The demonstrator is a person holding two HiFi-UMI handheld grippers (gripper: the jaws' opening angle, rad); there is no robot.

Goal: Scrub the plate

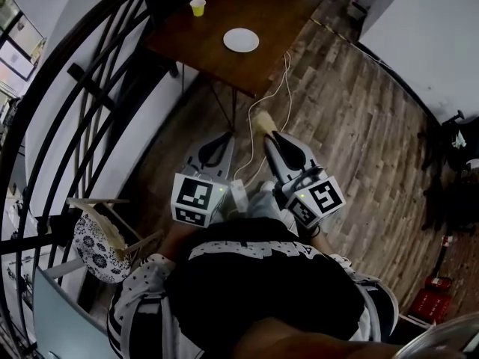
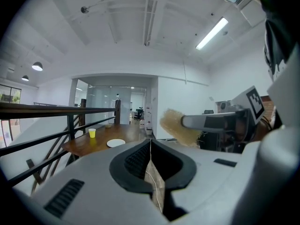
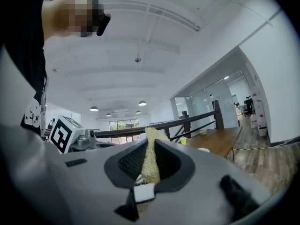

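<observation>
The white plate (image 1: 241, 40) lies flat on a dark wooden bench (image 1: 277, 13), well apart from both grippers, which are held close to the person's body above the wood-plank floor (image 1: 352, 111). On the same bench a yellow cup (image 1: 197, 7) stands apart from the plate, toward the far left corner, and a small bowl (image 3: 202, 132) sits farther back near the far edge. The left gripper (image 1: 223, 137) has its fingers pressed together with nothing between them; only a thin seam shows where they meet. The right gripper (image 1: 271, 136) has its fingers clamped on a pale yellow, fibrous scrubber (image 1: 261, 121), whose tuft sticks out past the fingertips toward the bench. The two grippers hang side by side, near each other, their marker cubes toward the person. Between them and the bench lies a stretch of floor, and a thin white cable (image 1: 283, 88) trails over it from the near edge of the bench down toward the grippers. A black metal railing (image 2: 47, 110) runs along the left side, close beside the bench. Down at the person's left sits a round black-and-white patterned cushion (image 1: 96, 251) with pale wooden sticks across it, and a red object (image 1: 430, 303), too small to make out, stands on the floor at the right
</observation>
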